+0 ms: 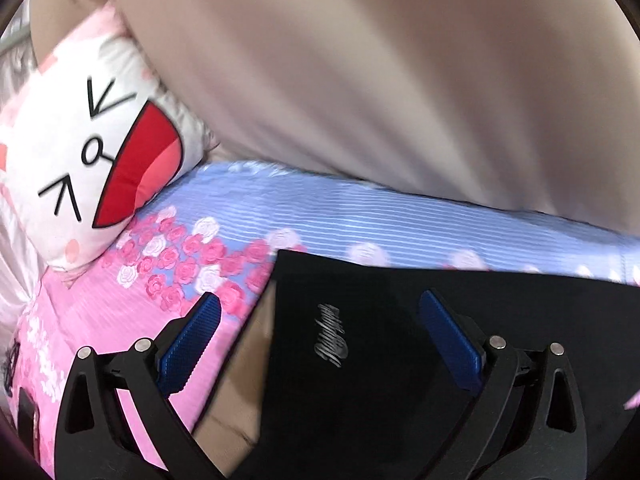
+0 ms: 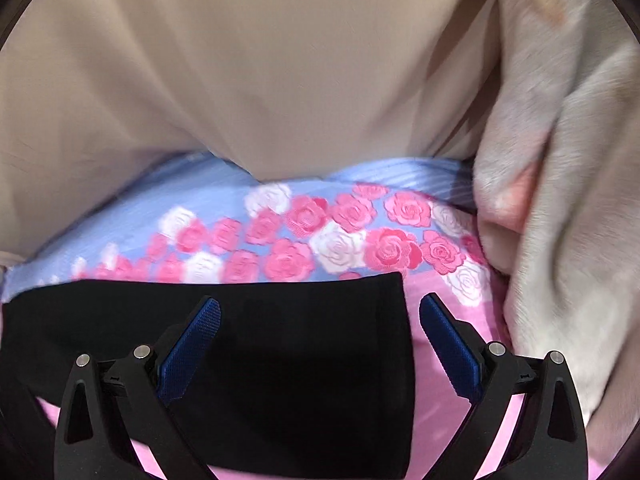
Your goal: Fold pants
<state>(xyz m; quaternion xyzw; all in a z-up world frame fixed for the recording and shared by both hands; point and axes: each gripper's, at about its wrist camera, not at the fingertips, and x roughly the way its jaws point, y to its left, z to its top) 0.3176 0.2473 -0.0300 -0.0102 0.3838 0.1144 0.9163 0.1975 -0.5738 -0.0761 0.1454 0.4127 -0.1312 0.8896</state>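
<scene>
Black pants (image 1: 420,360) lie folded flat on the bed sheet (image 1: 360,216).
Your left hand-held gripper (image 1: 320,336) and right hand-held gripper (image 2: 320,336) both gape wide above the pants, gripping nothing.

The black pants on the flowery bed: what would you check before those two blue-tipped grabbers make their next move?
1. Left gripper open: ok, its blue pads stand wide apart with nothing pinched.
2. Right gripper open: ok, also spread wide and empty.
3. Black fabric pants lying flat on the pink and blue rose-print bedsheet: ok in the parts visible; the rest is out of frame.
4. Pants edge within reach of the right gripper: ok, the right-hand edge lies between its fingers.
5. White cat-face cushion clear of the pants: ok, it sits apart.
6. Fluffy white blanket clear of the pants: ok, but close beside them.
7. Fold stage: cannot tell.
</scene>
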